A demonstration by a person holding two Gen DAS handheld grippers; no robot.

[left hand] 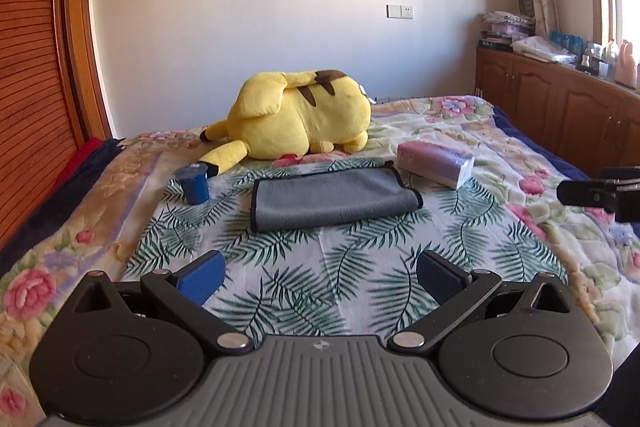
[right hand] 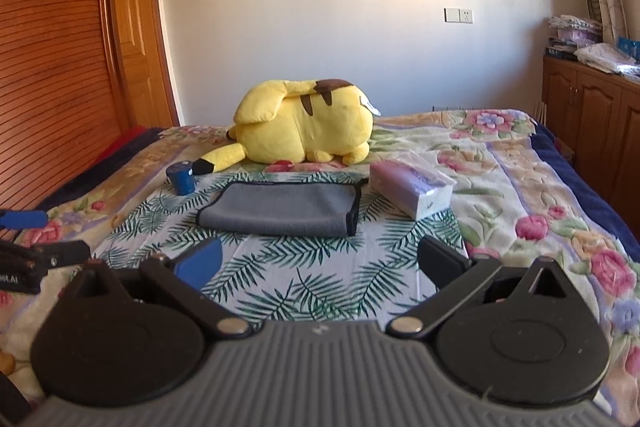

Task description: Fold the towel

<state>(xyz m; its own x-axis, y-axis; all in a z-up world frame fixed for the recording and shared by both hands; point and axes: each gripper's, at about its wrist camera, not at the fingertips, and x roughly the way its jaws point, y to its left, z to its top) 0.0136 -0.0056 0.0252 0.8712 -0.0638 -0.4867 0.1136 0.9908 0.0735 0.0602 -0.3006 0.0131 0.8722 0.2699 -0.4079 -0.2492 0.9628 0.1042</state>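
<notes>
1. Blue cylinder (left hand: pixel 194 183) stands left of centre on the bed (left hand: pixel 460 227).
2. Grey towel (left hand: pixel 334 199), folded over, lies mid-frame on the palm-print cloth (left hand: pixel 304 267).
3. Tissue pack (left hand: pixel 436 163) sits right of it.
4. Your left gripper (left hand: pixel 320 277) and right gripper (right hand: pixel 320 263) are both spread wide, holding nothing.

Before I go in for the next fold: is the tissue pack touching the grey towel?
Apart. In the right wrist view a strip of leaf-print cloth shows between the grey towel and the tissue pack.
</notes>
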